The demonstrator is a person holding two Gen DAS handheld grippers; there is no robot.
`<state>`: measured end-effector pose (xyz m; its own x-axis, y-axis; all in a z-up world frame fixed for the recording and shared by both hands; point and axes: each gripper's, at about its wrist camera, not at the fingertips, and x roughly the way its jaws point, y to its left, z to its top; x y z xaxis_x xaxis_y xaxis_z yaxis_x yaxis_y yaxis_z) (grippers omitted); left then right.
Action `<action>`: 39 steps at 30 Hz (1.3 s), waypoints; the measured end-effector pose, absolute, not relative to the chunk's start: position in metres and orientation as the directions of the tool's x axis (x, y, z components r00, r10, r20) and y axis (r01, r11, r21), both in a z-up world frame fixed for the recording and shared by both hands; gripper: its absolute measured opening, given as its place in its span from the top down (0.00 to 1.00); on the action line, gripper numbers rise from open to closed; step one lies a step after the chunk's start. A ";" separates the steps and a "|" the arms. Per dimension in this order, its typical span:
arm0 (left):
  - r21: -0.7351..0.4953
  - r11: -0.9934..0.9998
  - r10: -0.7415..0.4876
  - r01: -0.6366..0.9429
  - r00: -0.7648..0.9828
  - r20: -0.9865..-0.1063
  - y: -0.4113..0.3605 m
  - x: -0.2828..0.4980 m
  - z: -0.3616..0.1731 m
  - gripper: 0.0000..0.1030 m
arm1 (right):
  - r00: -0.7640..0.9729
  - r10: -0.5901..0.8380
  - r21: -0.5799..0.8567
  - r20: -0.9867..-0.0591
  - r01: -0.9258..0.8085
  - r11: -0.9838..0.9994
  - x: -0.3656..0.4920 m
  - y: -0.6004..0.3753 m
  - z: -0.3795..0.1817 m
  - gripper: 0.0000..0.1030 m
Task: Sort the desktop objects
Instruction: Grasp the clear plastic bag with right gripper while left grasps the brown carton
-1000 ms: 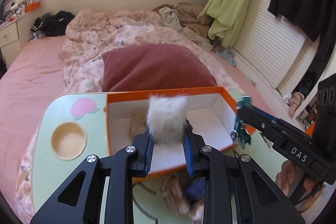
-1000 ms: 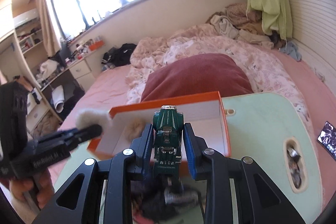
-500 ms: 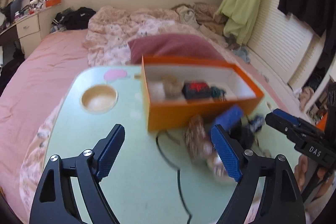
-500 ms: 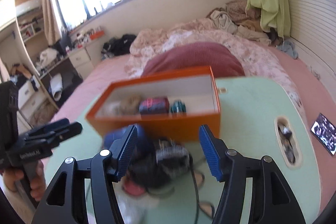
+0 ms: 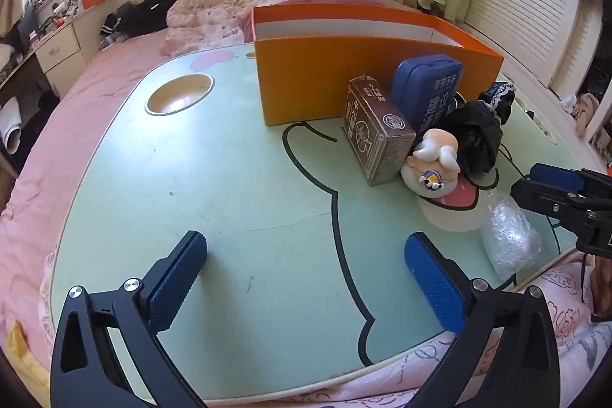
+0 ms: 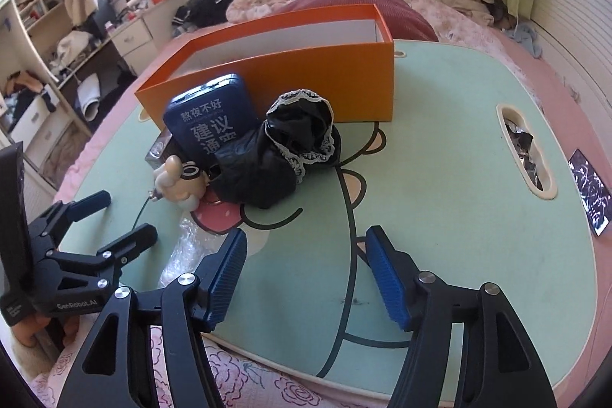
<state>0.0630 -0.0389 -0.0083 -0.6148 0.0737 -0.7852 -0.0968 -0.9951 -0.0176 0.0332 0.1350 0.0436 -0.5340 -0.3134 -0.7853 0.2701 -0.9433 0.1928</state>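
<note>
Both grippers had dropped their toys into the tall orange cardboard box (image 5: pixel 329 79) and pulled back. Near it lay a soft black lace-trimmed cloth (image 6: pixel 283 155), light, best pinched at its bunched middle. Left gripper (image 5: pixel 306 255) and right gripper (image 6: pixel 306 255) were opening, empty.

Orange box (image 5: pixel 329 79), blue tin (image 6: pixel 208 115), lace-trimmed black cloth (image 6: pixel 275 155), mint-green cartoon-printed table (image 5: pixel 229 178).

orange box (image 5: pixel 325 79) interior hidden behind its near wall
</note>
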 end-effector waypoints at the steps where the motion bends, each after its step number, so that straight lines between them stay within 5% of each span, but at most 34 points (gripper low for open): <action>1: -0.017 -0.995 0.074 -0.098 -0.616 -0.784 -0.039 0.063 -0.008 0.00 | -0.534 -0.314 0.194 -0.785 0.271 -0.943 0.033 0.135 0.044 0.36; 13: -0.018 -0.995 0.077 -0.100 -0.619 -0.782 -0.040 0.061 -0.010 0.00 | -0.535 -0.336 0.218 -0.776 0.272 -0.937 0.031 0.135 0.046 0.36; 16: -0.017 -0.995 0.076 -0.100 -0.619 -0.782 -0.039 0.061 -0.010 0.00 | -0.560 -0.421 0.278 -0.714 0.325 -0.904 0.042 0.135 0.055 0.51; 19: -0.017 -0.995 0.076 -0.100 -0.619 -0.782 -0.040 0.061 -0.010 0.00 | -0.593 -0.442 0.182 -0.673 0.446 -0.876 0.059 0.109 0.071 0.52; 24: -0.018 -0.995 0.076 -0.100 -0.619 -0.782 -0.040 0.060 -0.009 0.00 | -0.558 -0.378 0.004 -0.739 0.558 -0.830 0.070 0.061 0.060 0.54; 28: -0.017 -0.995 0.075 -0.099 -0.619 -0.782 -0.040 0.059 -0.009 0.00 | -0.510 -0.355 0.042 -0.784 0.526 -0.849 0.058 0.066 0.046 0.70; 39: -0.046 -0.994 0.099 -0.098 -0.653 -0.751 -0.040 0.062 0.008 0.03 | -0.539 -0.458 0.172 -0.706 0.498 -0.850 0.061 0.093 0.056 0.73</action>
<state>0.0618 -0.0404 0.0078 -0.6530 0.0993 -0.7508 -0.0984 -0.9941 -0.0459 0.0606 0.0930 0.0558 -0.5392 -0.4585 -0.7064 0.4976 -0.8502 0.1720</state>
